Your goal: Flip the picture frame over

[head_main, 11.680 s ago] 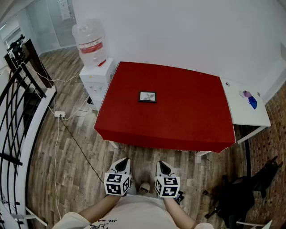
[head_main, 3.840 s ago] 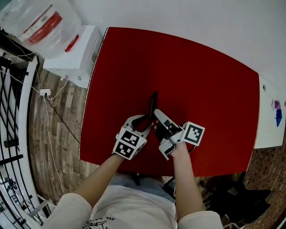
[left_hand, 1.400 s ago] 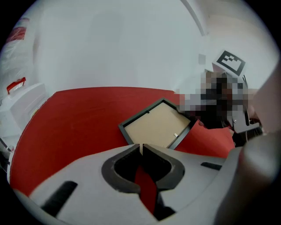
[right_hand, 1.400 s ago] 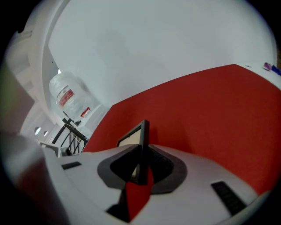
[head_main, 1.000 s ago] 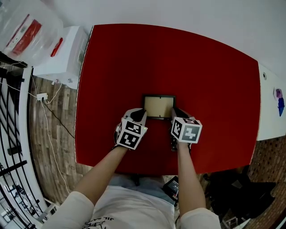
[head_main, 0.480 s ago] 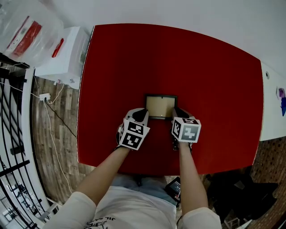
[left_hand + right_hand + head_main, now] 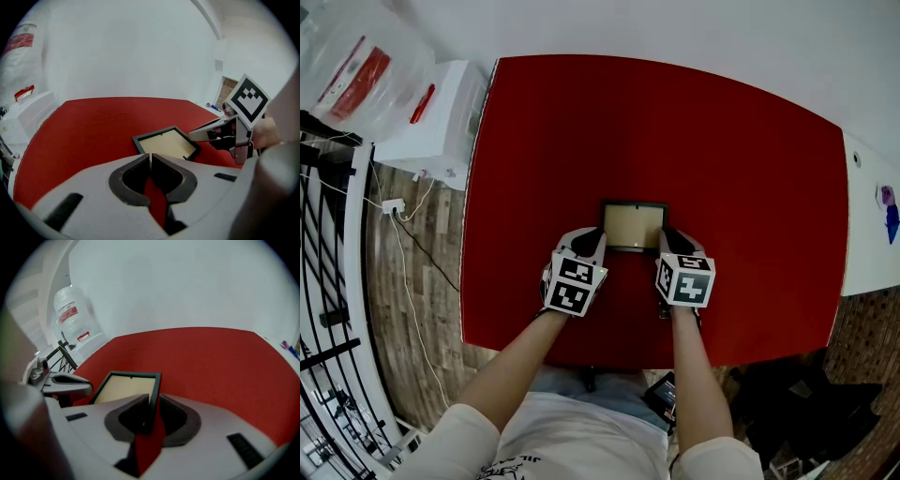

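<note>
The picture frame [image 7: 632, 225] lies flat on the red table [image 7: 722, 141], its tan backing up inside a black rim. My right gripper [image 7: 672, 239] is at the frame's right near corner. In the right gripper view the jaws [image 7: 151, 401] are shut on the frame's right edge [image 7: 154, 385]. My left gripper [image 7: 591, 236] rests by the left near corner, just short of the rim. In the left gripper view its jaws [image 7: 151, 157] stand together with nothing between them, and the frame [image 7: 165, 144] lies just beyond them.
A water dispenser [image 7: 422, 112] with its bottle [image 7: 356, 66] stands off the table's left far corner. A black railing [image 7: 328, 281] and a floor cable run along the left. A white side table [image 7: 872, 225] adjoins the right edge.
Long ago the frame lay picture up, then stood on edge between both grippers; now it lies back up. Over the last second the grippers and the frame have kept still.
</note>
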`<state>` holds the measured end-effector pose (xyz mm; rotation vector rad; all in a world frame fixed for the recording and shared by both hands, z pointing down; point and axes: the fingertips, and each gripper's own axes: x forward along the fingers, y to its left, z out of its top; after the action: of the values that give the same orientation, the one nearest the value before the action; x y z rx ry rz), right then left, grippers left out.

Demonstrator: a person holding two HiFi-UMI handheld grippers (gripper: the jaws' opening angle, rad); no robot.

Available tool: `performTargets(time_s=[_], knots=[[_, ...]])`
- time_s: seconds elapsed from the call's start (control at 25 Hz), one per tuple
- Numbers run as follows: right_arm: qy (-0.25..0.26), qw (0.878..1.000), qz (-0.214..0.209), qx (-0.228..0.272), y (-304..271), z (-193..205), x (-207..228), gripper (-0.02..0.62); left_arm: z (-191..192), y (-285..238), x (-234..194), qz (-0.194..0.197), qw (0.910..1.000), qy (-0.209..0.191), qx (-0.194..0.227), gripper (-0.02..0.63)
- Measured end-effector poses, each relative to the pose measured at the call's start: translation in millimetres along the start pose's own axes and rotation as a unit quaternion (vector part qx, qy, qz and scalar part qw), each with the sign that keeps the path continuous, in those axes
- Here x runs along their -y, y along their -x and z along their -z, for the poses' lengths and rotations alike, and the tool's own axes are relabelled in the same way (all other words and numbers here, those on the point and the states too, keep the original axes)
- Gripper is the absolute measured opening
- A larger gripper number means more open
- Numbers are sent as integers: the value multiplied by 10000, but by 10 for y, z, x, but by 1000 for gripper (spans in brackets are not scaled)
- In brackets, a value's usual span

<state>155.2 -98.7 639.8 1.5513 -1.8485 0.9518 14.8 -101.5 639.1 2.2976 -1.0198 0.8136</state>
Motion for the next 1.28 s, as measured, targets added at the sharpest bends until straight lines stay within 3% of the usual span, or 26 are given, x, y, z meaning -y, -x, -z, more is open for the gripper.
performTargets(time_s=[0.28,0.48,0.64,1.04,1.28], knots=[[105,9994,-75,307,564,-76,-132,52,-293,585,65,-172,9993,-43,338,20],[247,9973,-143,676,1262,-181,-388,14,-543,1277,329,-103,9966,262,770,8],[226,9953,-114,935,1777,-182,-529,6,-565,1667,497,-168,9950,466,869,6],[217,9927,-71,1184,2310,-97,-638,6,-373,2054,848,-146,9923,653,1046,6],[62,9908,10,1354,2537,-139,-548,6,-482,2195,878,-195,9911,374,1262,6]])
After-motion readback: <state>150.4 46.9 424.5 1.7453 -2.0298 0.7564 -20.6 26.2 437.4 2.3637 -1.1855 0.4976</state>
